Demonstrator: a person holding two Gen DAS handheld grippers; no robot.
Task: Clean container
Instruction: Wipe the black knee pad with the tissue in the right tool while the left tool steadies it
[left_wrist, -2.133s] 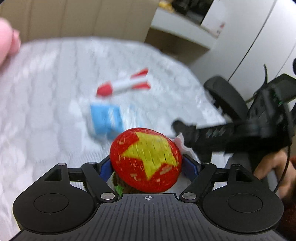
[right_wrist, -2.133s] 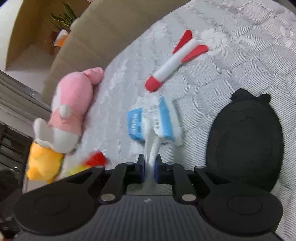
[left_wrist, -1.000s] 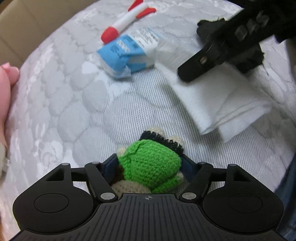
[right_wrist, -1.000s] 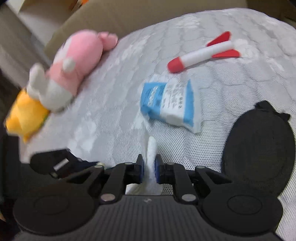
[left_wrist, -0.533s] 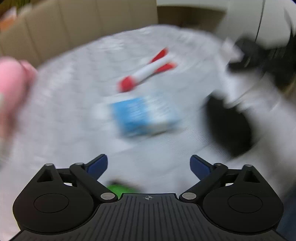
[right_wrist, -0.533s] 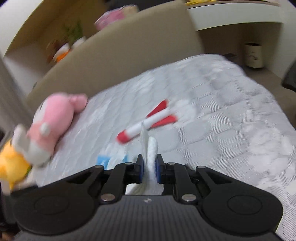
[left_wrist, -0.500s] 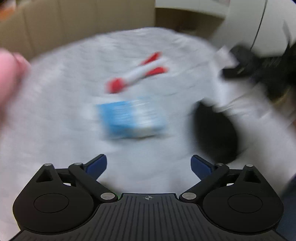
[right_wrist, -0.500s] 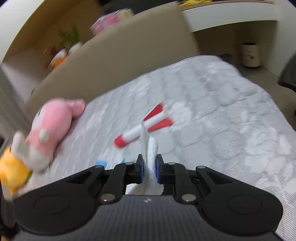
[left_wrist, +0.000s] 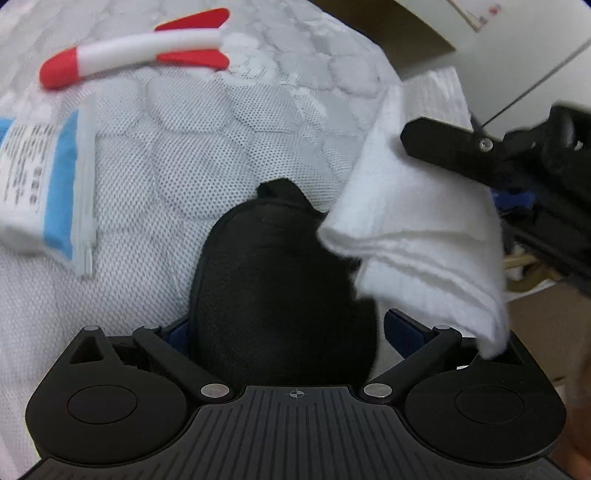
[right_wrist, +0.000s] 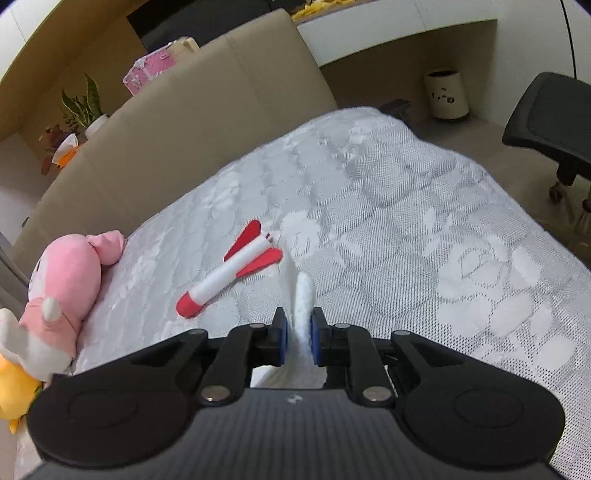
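Observation:
A black oval container (left_wrist: 273, 280) lies on the white quilted mattress (left_wrist: 177, 155). My left gripper (left_wrist: 288, 328) is open wide right over it, a blue pad on each side of its near end; I see no pad pressing on it. My right gripper (right_wrist: 297, 332) is shut on a folded white tissue (right_wrist: 301, 295). In the left wrist view the right gripper (left_wrist: 461, 147) comes in from the upper right, and the tissue (left_wrist: 417, 229) hangs over the container's right edge, hiding part of it.
A red and white toy rocket (right_wrist: 232, 277) and a blue and white tissue pack (left_wrist: 48, 192) lie further up the bed. A pink plush (right_wrist: 66, 280) and a yellow plush (right_wrist: 11, 391) sit at the left edge. Beyond the bed stand a beige headboard (right_wrist: 221, 110), an office chair (right_wrist: 554, 118) and a bin (right_wrist: 445, 94).
My left gripper let go of the green crocheted toy, opened wide and swung across to the black container. My right gripper lifted with the tissue still clamped and now looks across the bed.

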